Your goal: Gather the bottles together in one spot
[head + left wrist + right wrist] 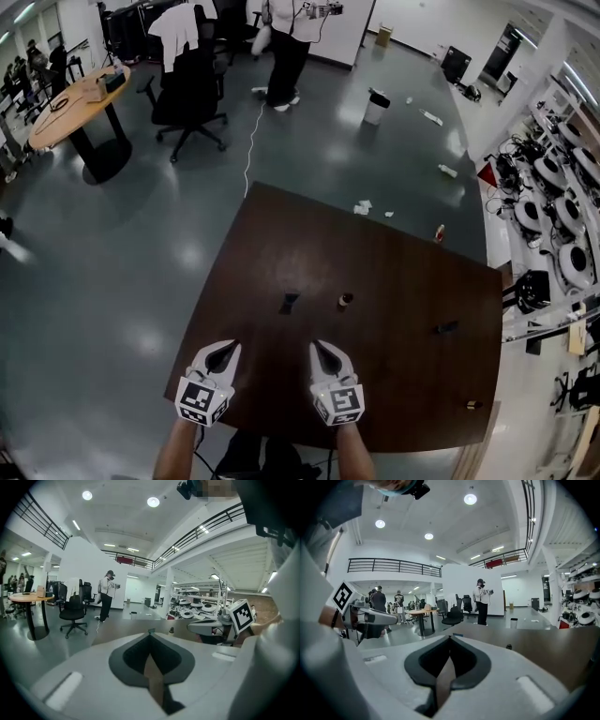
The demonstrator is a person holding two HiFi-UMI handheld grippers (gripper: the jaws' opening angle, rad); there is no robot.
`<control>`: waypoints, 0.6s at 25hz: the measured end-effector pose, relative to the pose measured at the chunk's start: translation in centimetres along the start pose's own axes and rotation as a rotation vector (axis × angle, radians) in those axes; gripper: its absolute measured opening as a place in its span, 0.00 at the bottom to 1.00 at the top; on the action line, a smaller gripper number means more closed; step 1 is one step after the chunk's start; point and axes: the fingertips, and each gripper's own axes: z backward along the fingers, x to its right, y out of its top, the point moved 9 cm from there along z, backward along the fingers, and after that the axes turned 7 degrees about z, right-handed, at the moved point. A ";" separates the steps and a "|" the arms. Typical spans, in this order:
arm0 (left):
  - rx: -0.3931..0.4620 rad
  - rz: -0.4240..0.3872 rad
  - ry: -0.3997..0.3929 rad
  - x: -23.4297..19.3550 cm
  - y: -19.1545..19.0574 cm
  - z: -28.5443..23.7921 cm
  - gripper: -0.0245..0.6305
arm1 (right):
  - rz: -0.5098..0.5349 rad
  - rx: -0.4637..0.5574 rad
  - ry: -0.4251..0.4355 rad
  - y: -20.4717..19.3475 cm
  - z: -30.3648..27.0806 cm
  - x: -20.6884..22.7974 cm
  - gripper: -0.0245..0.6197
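Dark tabletop [394, 272] carries scattered bottles [345, 300]; we find left tool [231, 347] and right tool [318, 347] both closed, holding nothing.

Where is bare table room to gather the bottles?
Widest: the table's far middle, bordered by the left dark bottle, the brown bottle and the far-edge bottle. Tightest: between left dark bottle and brown bottle.

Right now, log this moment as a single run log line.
phase: before first grasp | left gripper: shut, empty | right gripper: shut, empty | bottles: scattered apart on table
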 end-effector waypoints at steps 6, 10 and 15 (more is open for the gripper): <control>-0.026 0.011 -0.028 -1.7 -0.9 -2.0 0.04 | -0.017 -0.028 -0.005 -1.3 -2.2 0.0 0.04; -0.048 0.013 -0.040 -2.3 -1.7 -2.9 0.04 | -0.022 -0.044 0.000 -2.3 -3.3 0.3 0.04; -0.069 0.002 -0.045 -3.1 -2.2 -4.1 0.04 | -0.025 -0.058 0.012 -3.2 -5.3 0.6 0.04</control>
